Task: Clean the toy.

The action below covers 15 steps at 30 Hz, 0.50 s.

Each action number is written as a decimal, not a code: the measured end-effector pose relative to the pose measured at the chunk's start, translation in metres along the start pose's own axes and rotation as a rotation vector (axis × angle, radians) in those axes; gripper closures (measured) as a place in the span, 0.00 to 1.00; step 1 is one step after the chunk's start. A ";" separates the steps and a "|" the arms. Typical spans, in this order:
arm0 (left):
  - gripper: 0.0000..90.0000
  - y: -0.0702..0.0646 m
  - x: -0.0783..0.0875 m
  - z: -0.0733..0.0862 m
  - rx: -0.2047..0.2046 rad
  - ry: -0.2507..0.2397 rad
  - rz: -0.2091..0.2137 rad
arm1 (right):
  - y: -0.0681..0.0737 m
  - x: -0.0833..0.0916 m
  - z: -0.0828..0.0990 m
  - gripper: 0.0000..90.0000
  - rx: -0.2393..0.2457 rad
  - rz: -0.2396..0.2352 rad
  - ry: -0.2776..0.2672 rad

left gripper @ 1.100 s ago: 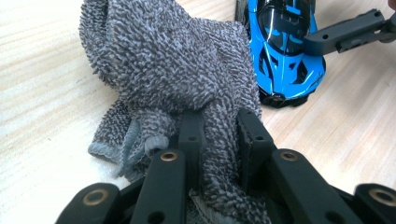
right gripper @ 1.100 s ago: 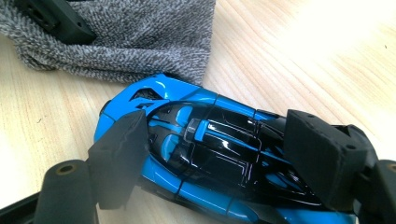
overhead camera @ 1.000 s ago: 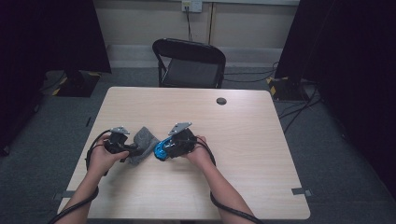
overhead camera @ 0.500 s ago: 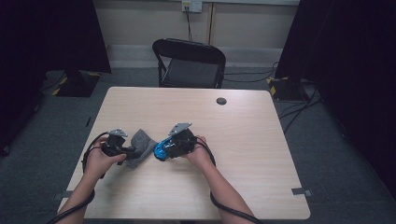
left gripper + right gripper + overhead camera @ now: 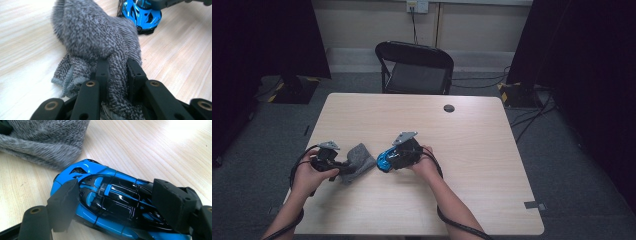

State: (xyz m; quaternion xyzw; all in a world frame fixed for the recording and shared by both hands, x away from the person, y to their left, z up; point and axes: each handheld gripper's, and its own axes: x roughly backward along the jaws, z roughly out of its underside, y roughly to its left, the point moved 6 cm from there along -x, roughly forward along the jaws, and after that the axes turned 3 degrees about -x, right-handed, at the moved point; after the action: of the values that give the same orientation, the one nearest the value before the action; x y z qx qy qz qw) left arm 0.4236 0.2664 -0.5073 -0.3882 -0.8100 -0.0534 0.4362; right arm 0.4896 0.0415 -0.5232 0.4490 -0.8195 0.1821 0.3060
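Lengthwise, the glossy blue-and-black toy car (image 5: 112, 202) lies on the pale wood bench (image 5: 472, 150), nose toward the fuzzy grey cloth (image 5: 100, 42). Right gripper (image 5: 404, 152) fingers clamp its sides; left gripper (image 5: 328, 161) fingers pinch the cloth.

We see a square desk (image 5: 472, 165) with a pale wood-grain top standing on grey carpet (image 5: 572, 175). A small black round disc (image 5: 449, 108) lies near its far edge. Beyond the desk we find a black folding chair (image 5: 414, 67), facing the desk and just clear of its far edge. The rear wall (image 5: 362, 22) is beige, with a pale skirting band along its foot and a socket plate (image 5: 417, 5) at the top, from which a cable drops. Black curtains (image 5: 582, 65) hang at both sides. Cables (image 5: 532, 107) trail over the floor at right. A strip of grey tape (image 5: 535, 205) lies near the desk's near right corner. Light falls evenly from above.
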 end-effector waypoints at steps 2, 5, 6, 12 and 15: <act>0.83 0.001 0.005 -0.001 0.003 -0.012 -0.002 | 0.000 0.000 0.000 0.25 0.000 0.000 -0.001; 0.83 0.005 0.012 -0.007 0.006 -0.044 -0.023 | 0.000 0.000 0.000 0.25 0.000 0.001 -0.001; 0.83 0.006 0.015 -0.010 0.010 -0.052 -0.024 | 0.000 0.000 0.000 0.25 0.001 0.001 -0.001; 0.82 0.014 0.022 -0.036 0.020 -0.125 -0.057 | 0.000 0.000 0.000 0.25 0.000 0.000 -0.003; 0.82 0.019 0.018 -0.047 0.023 -0.140 -0.072 | 0.000 0.000 0.000 0.25 0.001 0.000 -0.005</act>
State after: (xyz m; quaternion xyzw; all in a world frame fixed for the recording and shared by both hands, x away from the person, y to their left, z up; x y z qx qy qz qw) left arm 0.4625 0.2702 -0.4696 -0.3565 -0.8525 -0.0326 0.3809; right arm 0.4893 0.0415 -0.5234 0.4497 -0.8201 0.1812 0.3040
